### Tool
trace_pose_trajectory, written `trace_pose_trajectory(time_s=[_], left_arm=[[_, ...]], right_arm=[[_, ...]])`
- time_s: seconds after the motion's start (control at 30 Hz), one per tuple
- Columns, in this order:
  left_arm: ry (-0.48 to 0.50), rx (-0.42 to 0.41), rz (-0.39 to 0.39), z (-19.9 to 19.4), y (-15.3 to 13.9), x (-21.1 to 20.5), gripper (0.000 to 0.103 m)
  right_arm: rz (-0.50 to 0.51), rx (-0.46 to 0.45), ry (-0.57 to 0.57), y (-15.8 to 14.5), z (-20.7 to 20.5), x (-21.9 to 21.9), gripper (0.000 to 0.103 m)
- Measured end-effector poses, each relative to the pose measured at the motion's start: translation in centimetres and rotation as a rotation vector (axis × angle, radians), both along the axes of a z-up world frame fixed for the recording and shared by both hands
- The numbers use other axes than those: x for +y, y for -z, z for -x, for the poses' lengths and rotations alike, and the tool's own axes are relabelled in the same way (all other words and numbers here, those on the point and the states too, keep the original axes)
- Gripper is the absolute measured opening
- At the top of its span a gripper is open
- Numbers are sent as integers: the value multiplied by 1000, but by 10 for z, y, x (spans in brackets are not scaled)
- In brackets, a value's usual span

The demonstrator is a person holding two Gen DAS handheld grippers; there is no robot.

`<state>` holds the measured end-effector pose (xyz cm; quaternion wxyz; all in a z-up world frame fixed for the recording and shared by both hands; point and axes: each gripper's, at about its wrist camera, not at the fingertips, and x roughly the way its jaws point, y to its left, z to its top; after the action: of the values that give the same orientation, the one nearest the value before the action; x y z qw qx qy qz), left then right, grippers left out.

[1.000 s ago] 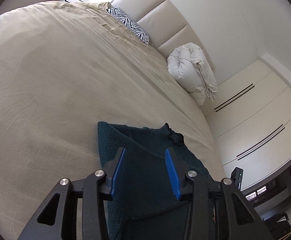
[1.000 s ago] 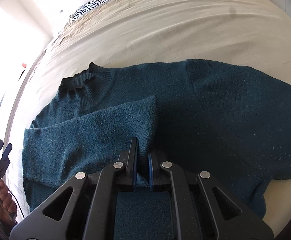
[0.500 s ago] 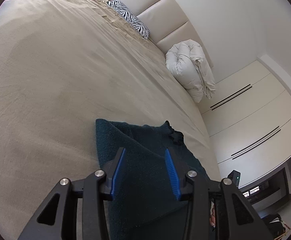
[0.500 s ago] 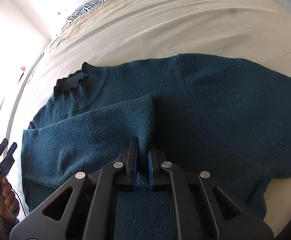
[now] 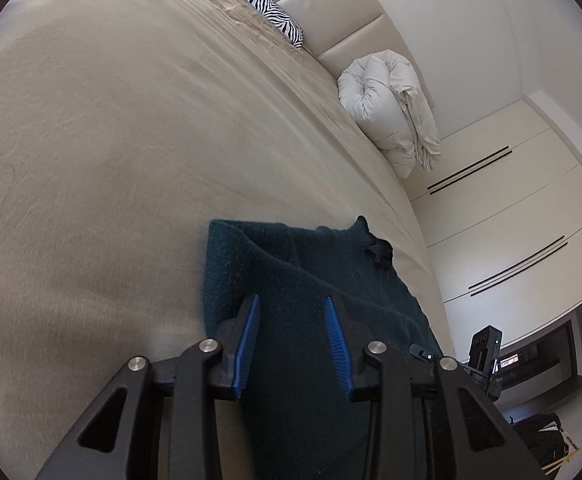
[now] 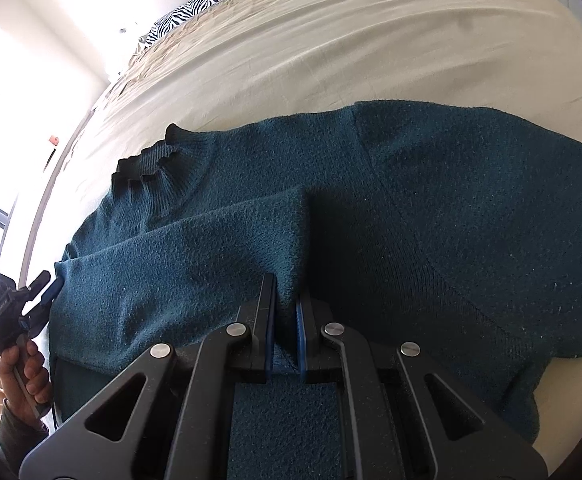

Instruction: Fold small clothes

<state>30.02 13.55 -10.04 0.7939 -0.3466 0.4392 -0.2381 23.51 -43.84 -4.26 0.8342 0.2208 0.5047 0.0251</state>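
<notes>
Since a second ago your left gripper [image 5: 291, 340] has sunk toward the teal sweater [image 6: 431, 208] on the bed [image 5: 91, 160], its jaws just closing yet gripping nothing. Your right gripper [image 6: 287, 312] pinches the folded sleeve [image 6: 211, 256], which runs leftward across the body; your left is nearer its shoulder fold.

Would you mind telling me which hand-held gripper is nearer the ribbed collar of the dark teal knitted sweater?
Probably the right hand-held gripper, clamping a fold mid-body, below the ribbed collar. The left hand-held gripper sits open by the sweater's outer edge.
</notes>
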Motion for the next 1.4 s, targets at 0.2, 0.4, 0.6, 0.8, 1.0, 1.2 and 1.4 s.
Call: trace_pose_trajectory(time_s=[0.2, 0.4, 0.6, 0.8, 1.0, 1.2, 1.4], left_arm=[[54, -13, -24, 36, -5, -7, 36], [61, -19, -30, 70, -9, -5, 36], [58, -25, -72, 83, -10, -6, 36], [57, -29, -88, 85, -6, -10, 36], [47, -12, -109, 94, -12, -12, 39], [19, -72, -149, 117, -40, -26, 71], [60, -176, -232, 137, -71, -74, 80]], right_arm=[[-12, -5, 7, 1, 2, -2, 7], [-17, -9, 13, 0, 3, -4, 7], [78, -24, -16, -14, 3, 8, 7], [154, -7, -48, -10, -1, 16, 11], [-23, -47, 54, -13, 15, -26, 39], [-103, -191, 257, -42, 88, -103, 64], [-238, -193, 628, -21, 197, -228, 64]])
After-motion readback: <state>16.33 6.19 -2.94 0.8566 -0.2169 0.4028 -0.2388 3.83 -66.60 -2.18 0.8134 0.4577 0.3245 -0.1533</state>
